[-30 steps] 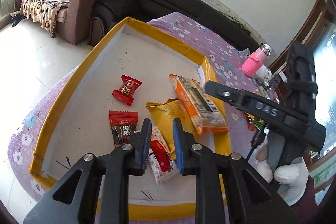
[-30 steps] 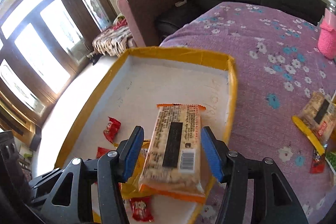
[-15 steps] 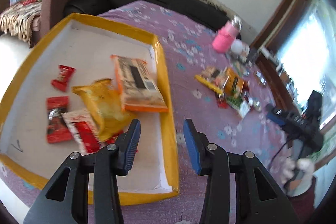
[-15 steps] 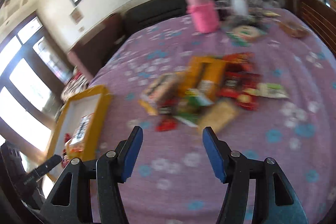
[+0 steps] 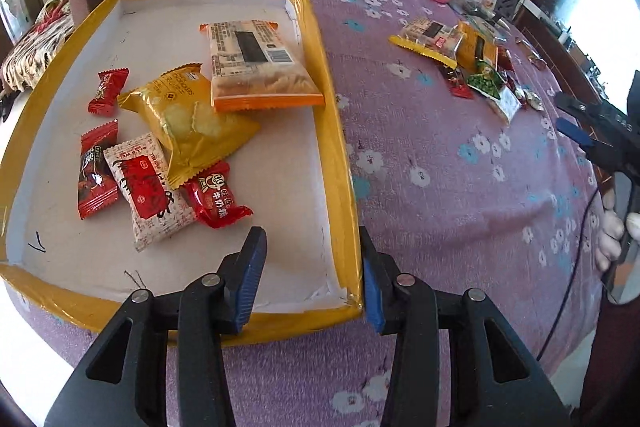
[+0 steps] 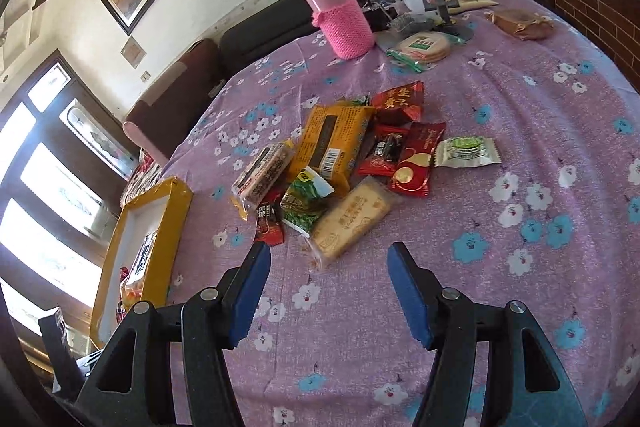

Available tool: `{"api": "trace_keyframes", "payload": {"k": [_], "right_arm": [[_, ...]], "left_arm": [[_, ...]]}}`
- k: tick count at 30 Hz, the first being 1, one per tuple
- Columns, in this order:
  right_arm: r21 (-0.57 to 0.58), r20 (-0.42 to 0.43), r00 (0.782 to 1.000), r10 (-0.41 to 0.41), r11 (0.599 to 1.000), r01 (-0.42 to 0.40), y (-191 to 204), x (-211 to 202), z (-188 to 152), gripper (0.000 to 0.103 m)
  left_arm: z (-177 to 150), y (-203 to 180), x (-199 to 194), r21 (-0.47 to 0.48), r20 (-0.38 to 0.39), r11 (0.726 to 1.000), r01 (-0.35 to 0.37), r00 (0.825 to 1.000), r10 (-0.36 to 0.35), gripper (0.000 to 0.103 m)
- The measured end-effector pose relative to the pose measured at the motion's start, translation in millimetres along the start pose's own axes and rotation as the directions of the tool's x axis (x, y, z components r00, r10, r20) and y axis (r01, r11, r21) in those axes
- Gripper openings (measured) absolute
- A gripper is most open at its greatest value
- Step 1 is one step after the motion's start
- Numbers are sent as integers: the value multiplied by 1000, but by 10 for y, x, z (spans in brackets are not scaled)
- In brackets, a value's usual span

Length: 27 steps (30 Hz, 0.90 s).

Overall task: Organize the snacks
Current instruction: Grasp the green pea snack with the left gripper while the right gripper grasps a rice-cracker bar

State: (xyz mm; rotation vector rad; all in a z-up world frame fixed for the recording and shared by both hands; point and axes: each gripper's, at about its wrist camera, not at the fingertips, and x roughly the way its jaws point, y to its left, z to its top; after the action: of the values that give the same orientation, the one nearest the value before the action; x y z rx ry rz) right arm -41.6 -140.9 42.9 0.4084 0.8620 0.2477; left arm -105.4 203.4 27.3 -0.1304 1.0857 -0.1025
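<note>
Daylight reaches you from the windows [image 6: 60, 195], which blow out to white glare. Both views are bright and sharp ahead of your fingers, while fisheye curvature bends the edges into dark corners.

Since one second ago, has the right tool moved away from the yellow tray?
Yes. The right tool was over the yellow tray; now the tray lies far to its left, and it faces the snack pile, open.

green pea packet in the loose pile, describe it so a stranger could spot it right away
On the purple floral tablecloth sits a loose pile of snacks, in front of the pink knitted bottle. At the pile's near edge, between a small dark red candy and a pale biscuit bar, lies the green pea packet, the only dark leafy-green wrapper there.
</note>
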Motion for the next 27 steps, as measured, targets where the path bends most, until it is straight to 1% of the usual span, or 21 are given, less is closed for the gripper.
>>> {"api": "trace_keyframes", "payload": {"k": [2, 3, 4, 6, 8, 10, 11, 13, 15, 16, 17, 19, 21, 22, 23, 24, 25, 26, 27], "right_arm": [[1, -12, 1000, 7, 1000, -7, 24, 83, 20, 64], [0, -19, 1000, 13, 1000, -13, 49, 132, 39, 64], [-8, -26, 1000, 16, 1000, -16, 90, 195, 66, 64], [-28, -40, 999, 13, 1000, -14, 176, 320, 117, 64], [-44, -57, 998, 0, 999, -2, 268, 499, 192, 64], [-65, -71, 997, -33, 997, 29, 357, 685, 263, 63], [-82, -80, 995, -65, 995, 58, 401, 798, 297, 61], [-112, -96, 986, -136, 986, 125, 455, 991, 335, 60], [-129, -104, 977, -184, 977, 170, 480, 1118, 334, 41], [-125, -112, 977, -180, 978, 166, 475, 1138, 324, 39], [-118, -117, 980, -160, 982, 146, 482, 1128, 297, 34], [-118, -147, 983, -107, 989, 90, 512, 1079, 230, 34], [-119, -216, 976, -7, 993, -20, 558, 1005, 106, 34], [-127, -257, 965, 46, 989, -81, 590, 970, 38, 34], [-135, -302, 947, 111, 978, -158, 629, 917, -42, 35], [-136, -321, 932, 169, 966, -222, 642, 825, -102, 36], [-138, -307, 932, 194, 960, -245, 629, 710, -128, 36], [-145, -266, 945, 192, 961, -236, 584, 563, -124, 38], [-149, -216, 961, 173, 967, -207, 516, 429, -99, 46]], "left_arm": [[13, 47, -118, -22, 33, 998, 55, 998, -54, 42], [27, 75, -198, -40, 61, 995, 96, 994, -93, 42], [47, 88, -273, -53, 91, 990, 127, 988, -122, 42], [82, 106, -432, -70, 154, 983, 169, 976, -157, 42], [115, 110, -555, -81, 202, 971, 223, 958, -203, 43], [130, 113, -608, -87, 224, 961, 263, 945, -238, 45], [143, 104, -617, -86, 230, 958, 273, 941, -248, 45], [149, 91, -627, -79, 235, 958, 276, 939, -251, 45], [148, 88, -612, -75, 232, 956, 282, 938, -259, 45], [155, 82, -600, -74, 229, 956, 286, 937, -262, 45], [163, 64, -585, -69, 228, 955, 289, 936, -267, 45], [194, -17, -549, -63, 224, 954, 294, 935, -274, 45], [211, -62, -518, -57, 218, 952, 301, 934, -283, 45], [216, -90, -505, -52, 214, 951, 304, 934, -286, 45], [214, -114, -499, -46, 210, 951, 306, 933, -291, 45], [217, -148, -486, -39, 204, 950, 310, 933, -296, 45], [215, -175, -476, -32, 199, 949, 313, 932, -301, 45], [216, -214, -457, -24, 193, 948, 317, 932, -307, 45], [216, -240, -439, -18, 187, 947, 320, 932, -311, 45]]}}
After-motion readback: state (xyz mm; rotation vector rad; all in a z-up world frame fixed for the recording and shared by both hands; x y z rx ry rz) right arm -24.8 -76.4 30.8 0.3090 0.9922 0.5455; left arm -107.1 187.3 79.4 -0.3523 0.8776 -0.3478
